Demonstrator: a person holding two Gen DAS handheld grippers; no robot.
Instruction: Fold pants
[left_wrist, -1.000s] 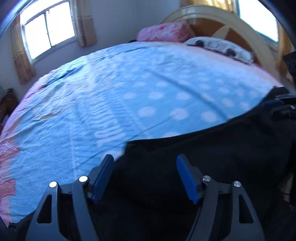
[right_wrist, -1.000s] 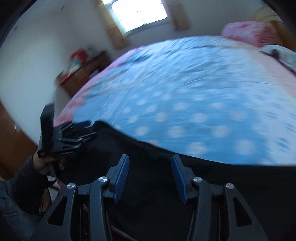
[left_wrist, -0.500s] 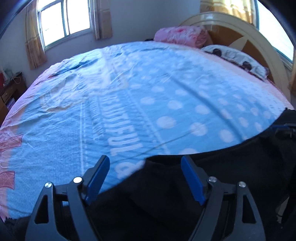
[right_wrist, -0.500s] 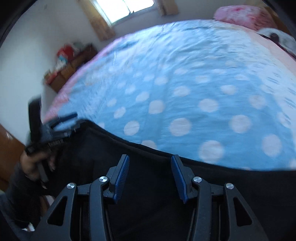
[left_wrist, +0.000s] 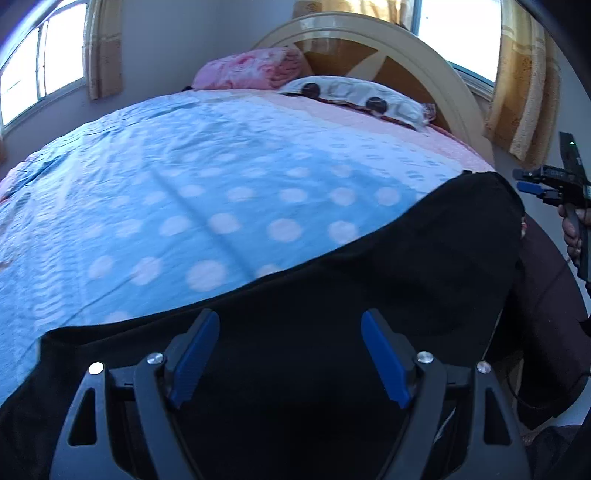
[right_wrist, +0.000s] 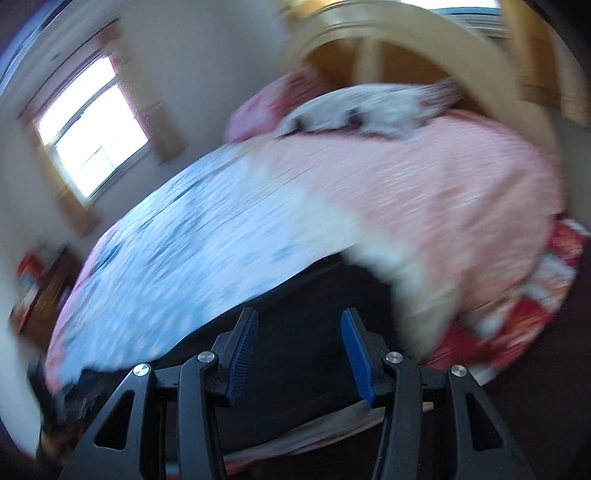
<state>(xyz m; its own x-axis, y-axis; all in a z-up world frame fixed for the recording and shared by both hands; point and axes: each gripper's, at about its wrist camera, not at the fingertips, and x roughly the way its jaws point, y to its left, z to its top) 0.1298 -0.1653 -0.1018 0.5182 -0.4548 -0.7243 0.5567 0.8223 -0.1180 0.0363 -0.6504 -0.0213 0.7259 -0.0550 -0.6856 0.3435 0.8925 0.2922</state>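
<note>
Black pants (left_wrist: 369, 295) lie spread along the near edge of the bed, on the blue dotted bedspread (left_wrist: 207, 192), with the left gripper (left_wrist: 288, 354) poised over them, jaws wide and holding nothing. The right gripper (right_wrist: 299, 350) also stands parted and empty above the dark cloth, though that view is badly smeared, so the hem it faces is probably the far end of the garment. Judging by this, the laying-out is done and the fold itself has not begun; next each gripper needs to pinch an edge and carry it across

Blurred view, right gripper (right_wrist: 299, 328) fingers apart, over black pants (right_wrist: 314, 295), bed (right_wrist: 258, 221)
</note>
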